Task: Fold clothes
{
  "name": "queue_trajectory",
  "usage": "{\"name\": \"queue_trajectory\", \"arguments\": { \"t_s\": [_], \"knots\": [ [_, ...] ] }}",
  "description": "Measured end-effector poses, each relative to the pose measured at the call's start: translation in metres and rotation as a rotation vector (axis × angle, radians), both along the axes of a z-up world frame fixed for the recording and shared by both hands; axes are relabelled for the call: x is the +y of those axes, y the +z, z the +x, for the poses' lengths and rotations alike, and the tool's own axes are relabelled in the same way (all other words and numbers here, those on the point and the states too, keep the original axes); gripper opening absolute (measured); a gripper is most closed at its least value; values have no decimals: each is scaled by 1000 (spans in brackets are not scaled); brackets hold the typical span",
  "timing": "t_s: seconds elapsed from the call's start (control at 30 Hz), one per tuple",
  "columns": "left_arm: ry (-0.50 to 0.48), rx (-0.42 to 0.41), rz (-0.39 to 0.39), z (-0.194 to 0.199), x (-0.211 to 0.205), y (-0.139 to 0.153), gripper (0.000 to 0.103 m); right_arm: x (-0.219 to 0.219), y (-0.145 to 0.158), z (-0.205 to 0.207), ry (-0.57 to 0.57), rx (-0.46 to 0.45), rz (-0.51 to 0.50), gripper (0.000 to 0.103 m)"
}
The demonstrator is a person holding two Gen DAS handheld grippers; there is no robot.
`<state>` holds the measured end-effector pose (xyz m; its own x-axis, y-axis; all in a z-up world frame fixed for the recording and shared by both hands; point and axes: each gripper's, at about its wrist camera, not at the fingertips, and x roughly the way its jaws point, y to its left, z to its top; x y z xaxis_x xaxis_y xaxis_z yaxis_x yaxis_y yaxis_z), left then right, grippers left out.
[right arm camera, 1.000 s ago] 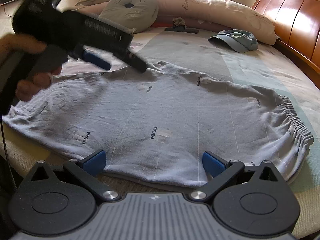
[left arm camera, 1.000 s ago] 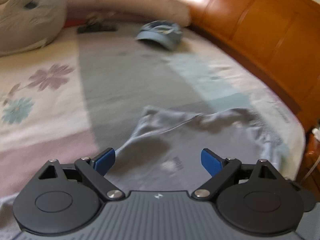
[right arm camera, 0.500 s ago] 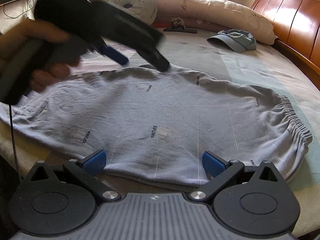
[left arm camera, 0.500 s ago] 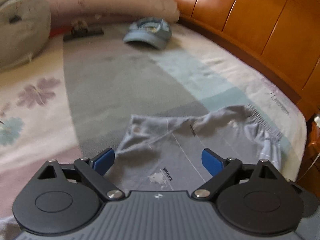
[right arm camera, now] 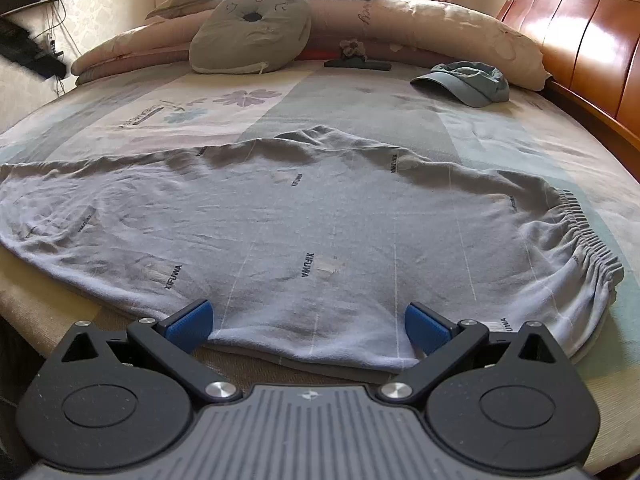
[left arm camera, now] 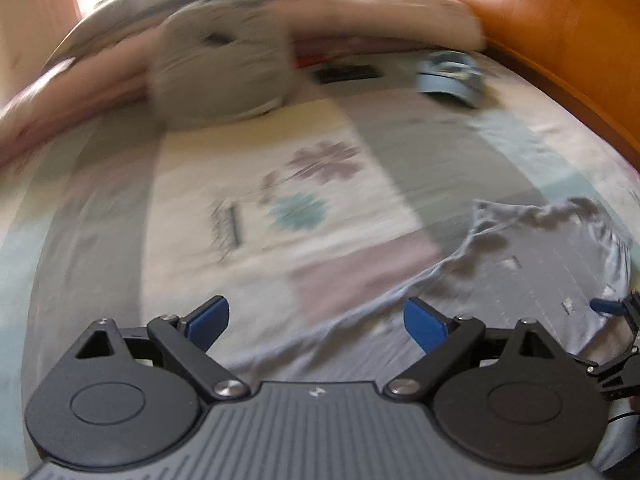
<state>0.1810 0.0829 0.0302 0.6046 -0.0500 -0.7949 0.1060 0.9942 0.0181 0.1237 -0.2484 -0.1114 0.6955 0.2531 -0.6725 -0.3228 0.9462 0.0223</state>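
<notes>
A grey-blue pair of trousers [right arm camera: 320, 232] lies spread flat across the bed's near side, its elastic waistband [right arm camera: 588, 240] at the right. My right gripper [right arm camera: 308, 314] is open at the garment's near hem, with one blue finger on each side of that edge and nothing pinched. My left gripper [left arm camera: 316, 312] is open too and holds nothing. It hovers over the trousers' [left arm camera: 520, 280] left part, where the cloth runs under and between its fingers. The left wrist view is motion-blurred. One blue fingertip [left arm camera: 604, 306] of the other gripper shows at that view's right edge.
A patterned bedsheet [right arm camera: 248, 100] covers the bed. A blue cap [right arm camera: 468, 84] lies at the far right, with a dark clip-like item [right arm camera: 356, 64] beyond the middle. A grey ring cushion [right arm camera: 252, 36] leans on long pillows [right arm camera: 432, 24]. A wooden headboard [right arm camera: 580, 40] bounds the right side.
My left gripper and the hand holding it have swung left, out of the right wrist view. Its camera now faces the flowered sheet instead of the cap. The right gripper has stayed put.
</notes>
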Motion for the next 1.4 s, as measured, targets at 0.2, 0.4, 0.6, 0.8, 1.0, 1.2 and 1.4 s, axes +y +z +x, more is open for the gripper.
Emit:
{"name": "queue_trajectory", "arguments": {
  "t_s": [0.2, 0.4, 0.6, 0.8, 1.0, 1.2, 1.4],
  "knots": [
    [44, 20, -57, -23, 15, -16, 94, 0, 1, 1, 6, 7, -3, 103],
    [65, 56, -146, -22, 21, -48, 94, 1, 1, 1, 5, 14, -7, 103],
    [28, 56, -158, -34, 18, -73, 94, 3, 1, 2, -6, 23, -15, 103],
    [28, 23, -94, -54, 24, -98, 94, 3, 2, 5, -1, 29, -14, 103],
    [48, 19, -80, -64, 32, -119, 94, 7, 3, 10, -16, 44, -22, 103],
    [53, -8, -108, -69, 35, -122, 96, 8, 4, 12, -25, 64, -28, 103],
    [66, -45, -140, -75, 42, -120, 96, 10, 5, 12, -44, 75, -32, 103]
  ]
}}
